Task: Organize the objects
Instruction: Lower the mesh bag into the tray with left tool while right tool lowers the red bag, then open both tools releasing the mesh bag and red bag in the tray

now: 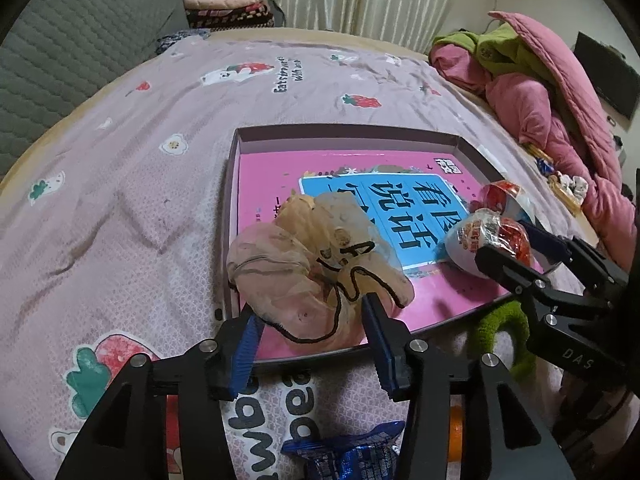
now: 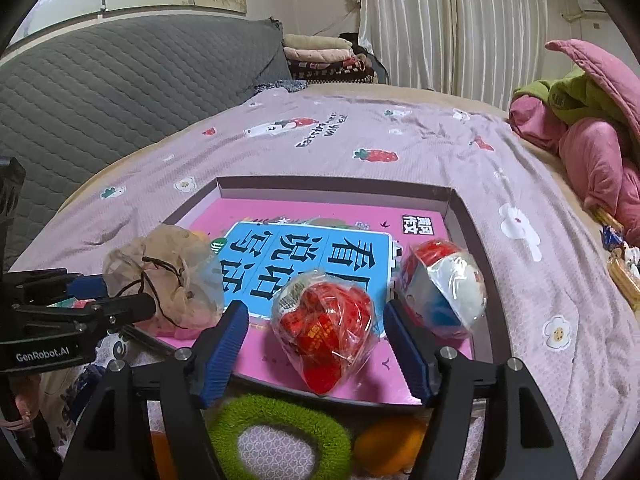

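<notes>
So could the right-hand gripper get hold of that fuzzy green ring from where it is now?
Probably yes. The right gripper is open, empty and hovering over the near edge of the tray. The green ring lies on the bedspread just below it, outside the tray, with nothing on top. An orange sits close beside it.

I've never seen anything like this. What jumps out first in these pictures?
A shallow tray sits on a strawberry-print bed cover, with a bright pink book lying flat inside it. On the book are a peach drawstring pouch at the left claw and two red-and-white wrapped toys at the right claw. Both claws are open, touching nothing.
</notes>
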`<state>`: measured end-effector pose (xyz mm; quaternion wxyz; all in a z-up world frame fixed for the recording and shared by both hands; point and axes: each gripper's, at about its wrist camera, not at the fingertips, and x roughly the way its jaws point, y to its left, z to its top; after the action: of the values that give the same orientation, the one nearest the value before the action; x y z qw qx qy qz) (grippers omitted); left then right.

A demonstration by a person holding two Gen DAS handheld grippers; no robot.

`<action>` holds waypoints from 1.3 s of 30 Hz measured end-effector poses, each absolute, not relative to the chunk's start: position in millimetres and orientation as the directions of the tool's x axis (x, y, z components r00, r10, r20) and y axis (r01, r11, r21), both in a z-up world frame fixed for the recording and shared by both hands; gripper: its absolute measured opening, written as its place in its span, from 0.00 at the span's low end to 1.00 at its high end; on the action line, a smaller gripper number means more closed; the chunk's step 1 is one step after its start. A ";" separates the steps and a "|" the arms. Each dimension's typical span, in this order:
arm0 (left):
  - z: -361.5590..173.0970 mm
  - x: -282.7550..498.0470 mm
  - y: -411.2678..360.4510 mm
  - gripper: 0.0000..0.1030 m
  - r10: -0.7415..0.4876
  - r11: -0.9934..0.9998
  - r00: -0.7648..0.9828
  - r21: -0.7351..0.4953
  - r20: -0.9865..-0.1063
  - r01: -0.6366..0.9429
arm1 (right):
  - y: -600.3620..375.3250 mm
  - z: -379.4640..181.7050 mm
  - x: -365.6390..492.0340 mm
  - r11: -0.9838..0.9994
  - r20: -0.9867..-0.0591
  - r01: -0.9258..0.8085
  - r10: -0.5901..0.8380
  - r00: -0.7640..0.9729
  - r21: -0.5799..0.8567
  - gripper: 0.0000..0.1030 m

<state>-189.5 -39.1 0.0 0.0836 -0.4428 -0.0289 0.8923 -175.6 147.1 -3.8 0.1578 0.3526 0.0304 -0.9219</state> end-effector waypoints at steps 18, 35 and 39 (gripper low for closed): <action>12.8 -168.4 -36.8 0.63 0.178 -0.983 -0.616 -0.109 -0.767 -0.147 | 148.9 5.8 -167.9 -0.940 -0.630 0.336 -0.291 -0.720 0.050 0.68; 41.7 -149.9 -26.3 0.72 0.164 -0.983 -0.749 -0.044 -0.642 -0.178 | 155.5 26.0 -155.9 -0.941 -0.558 0.336 -0.300 -0.773 0.041 0.76; 53.8 -141.1 -26.3 0.72 0.140 -0.987 -0.806 -0.018 -0.575 -0.159 | 159.7 36.4 -149.8 -0.941 -0.516 0.336 -0.307 -0.800 0.039 0.77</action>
<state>-141.1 -26.3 53.8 0.0787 -0.3012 0.0154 0.9502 -149.8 159.7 36.4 0.1695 0.2674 0.0273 -0.9482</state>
